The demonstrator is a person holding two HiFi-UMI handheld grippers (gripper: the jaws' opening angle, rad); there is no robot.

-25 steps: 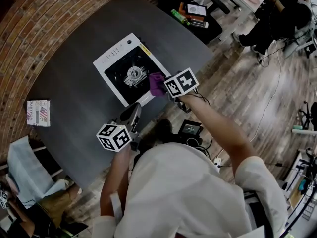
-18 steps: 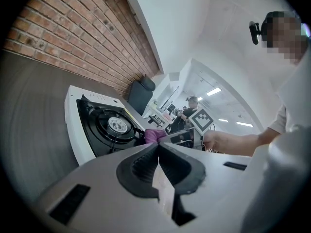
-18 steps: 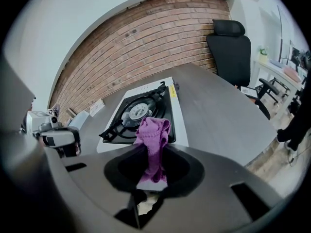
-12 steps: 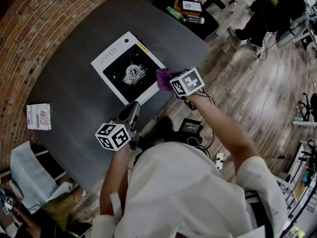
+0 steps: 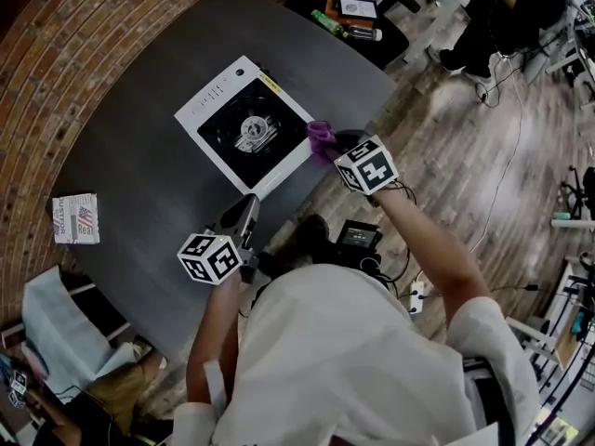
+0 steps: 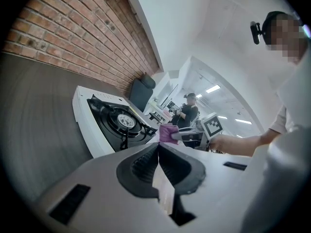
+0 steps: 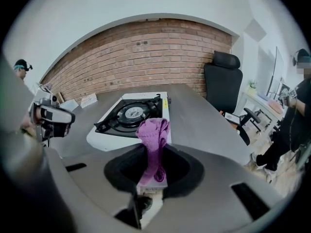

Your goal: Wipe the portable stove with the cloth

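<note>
On the left of the dark table (image 5: pixel 130 165), the left gripper (image 5: pixel 247 210) hangs just off the near corner of the portable stove (image 5: pixel 246 133). Its jaws are pressed together with nothing between them. The stove sits diagonally in the middle of the table, burner up, with its control strip on the far side. At its right corner is the purple cloth (image 5: pixel 321 136), pinched upright in the right gripper (image 5: pixel 328 147). The cloth looks held just beside the white rim rather than on it, though contact cannot be settled. From the right gripper view, the stove lies straight ahead and slightly left of the cloth. The right gripper is therefore the one placed to wipe, likely with a short push forward and left across the top.
</note>
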